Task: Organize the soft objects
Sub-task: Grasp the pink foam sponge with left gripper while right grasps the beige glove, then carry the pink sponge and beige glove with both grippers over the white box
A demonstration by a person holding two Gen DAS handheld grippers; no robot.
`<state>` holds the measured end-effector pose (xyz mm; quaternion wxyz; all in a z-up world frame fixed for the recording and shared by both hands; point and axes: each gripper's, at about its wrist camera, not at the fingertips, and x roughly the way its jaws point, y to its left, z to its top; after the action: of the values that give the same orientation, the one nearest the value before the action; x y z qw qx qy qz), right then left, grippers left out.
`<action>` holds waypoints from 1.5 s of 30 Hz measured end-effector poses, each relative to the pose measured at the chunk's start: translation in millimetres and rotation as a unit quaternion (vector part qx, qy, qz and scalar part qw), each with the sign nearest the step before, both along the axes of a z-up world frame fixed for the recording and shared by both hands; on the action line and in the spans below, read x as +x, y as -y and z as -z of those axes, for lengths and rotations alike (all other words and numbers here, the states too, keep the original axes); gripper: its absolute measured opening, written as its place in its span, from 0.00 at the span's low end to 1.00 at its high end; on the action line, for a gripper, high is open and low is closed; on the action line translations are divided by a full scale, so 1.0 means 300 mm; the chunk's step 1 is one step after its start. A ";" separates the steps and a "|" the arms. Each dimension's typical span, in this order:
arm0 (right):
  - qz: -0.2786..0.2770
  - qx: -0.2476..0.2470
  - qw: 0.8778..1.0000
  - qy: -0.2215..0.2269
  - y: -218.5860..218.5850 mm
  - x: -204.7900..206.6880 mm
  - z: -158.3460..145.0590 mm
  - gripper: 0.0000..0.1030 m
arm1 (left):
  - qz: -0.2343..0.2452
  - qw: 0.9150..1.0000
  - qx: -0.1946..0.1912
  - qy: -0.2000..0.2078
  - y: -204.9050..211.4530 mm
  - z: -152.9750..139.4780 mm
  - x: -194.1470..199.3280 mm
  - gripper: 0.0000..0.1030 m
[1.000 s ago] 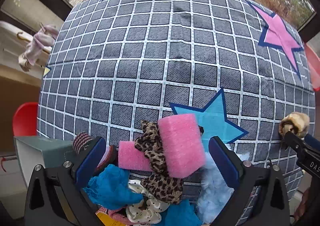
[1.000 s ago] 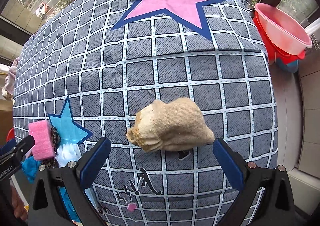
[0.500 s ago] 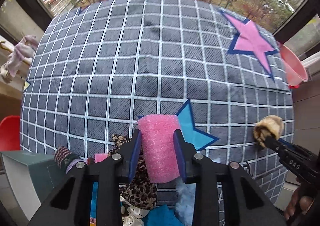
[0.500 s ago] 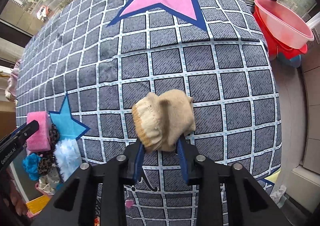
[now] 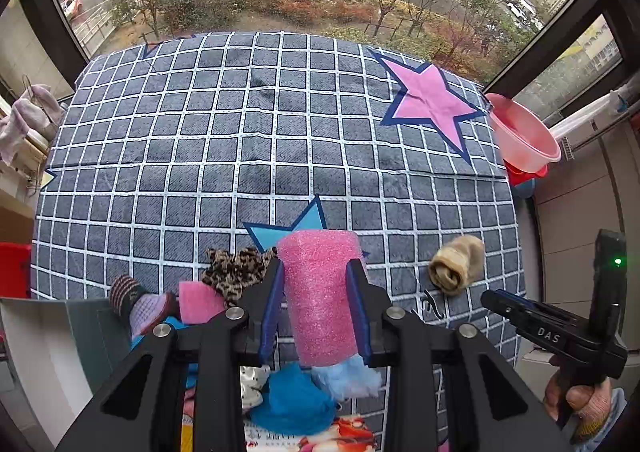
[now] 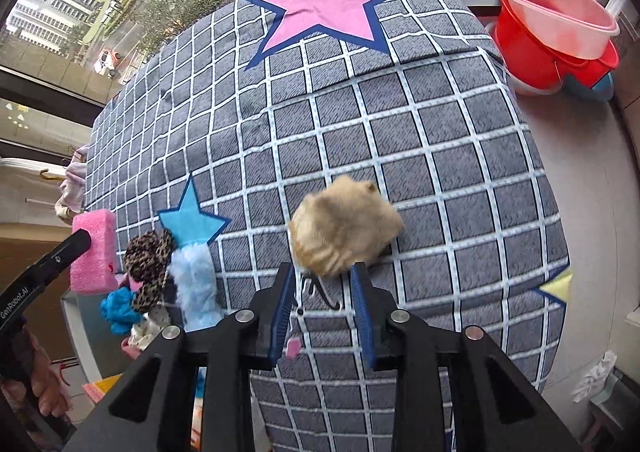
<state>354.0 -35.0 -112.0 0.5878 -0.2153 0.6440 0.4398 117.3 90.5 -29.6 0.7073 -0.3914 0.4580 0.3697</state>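
My left gripper [image 5: 316, 264] is shut on a pink foam block [image 5: 320, 292], held upright above a pile of soft things at the near edge of the grey checked bedcover [image 5: 240, 132]. The right wrist view shows the same block [image 6: 94, 252] at the left gripper's [image 6: 82, 240] tip. My right gripper [image 6: 323, 270] is shut on the lower edge of a rolled beige sock [image 6: 344, 228], which is blurred and lifted off the cover. From the left wrist view that sock [image 5: 456, 268] hangs at the right gripper's [image 5: 486, 295] tip.
The pile holds a leopard scrunchie [image 5: 236, 268], a second pink foam piece [image 5: 198, 306], light blue fluff [image 5: 348, 376], blue fabric [image 5: 292, 400] and a striped sock [image 5: 132, 300]. An open box [image 5: 48, 352] stands at near left. Stacked red and pink basins [image 6: 556, 24] sit by the window.
Both grippers went from wide open to shut, the left on the pink foam block, the right on the beige sock. Both then rose from the cover with their loads.
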 end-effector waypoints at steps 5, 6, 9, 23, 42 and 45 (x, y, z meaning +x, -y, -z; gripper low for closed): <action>-0.024 -0.003 0.999 0.029 0.010 -0.022 0.001 0.48 | 0.006 1.000 -0.001 -0.007 0.079 -0.033 -0.012 0.34; -0.030 -0.002 0.999 0.043 0.003 -0.018 0.002 0.68 | 0.007 1.000 -0.001 -0.008 0.095 -0.038 -0.012 0.34; -0.046 0.005 0.996 0.076 -0.040 0.005 0.025 0.72 | 0.011 1.000 0.000 -0.006 0.140 -0.050 -0.011 0.34; -0.106 -0.038 0.991 0.075 -0.170 -0.044 0.169 0.27 | 0.010 1.000 -0.004 -0.006 0.264 -0.070 -0.019 0.34; -0.063 0.002 0.998 0.011 0.184 -0.223 -0.085 0.27 | 0.121 0.993 0.010 0.006 0.473 -0.117 -0.063 0.34; -0.049 -0.008 0.999 0.006 0.238 -0.272 -0.093 0.27 | 0.144 0.989 0.006 0.008 0.509 -0.110 -0.095 0.34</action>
<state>272.3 -106.5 -84.2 0.5680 -0.2540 0.6326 0.4612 88.6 -62.2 3.4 0.7591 -0.3197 0.5021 0.2636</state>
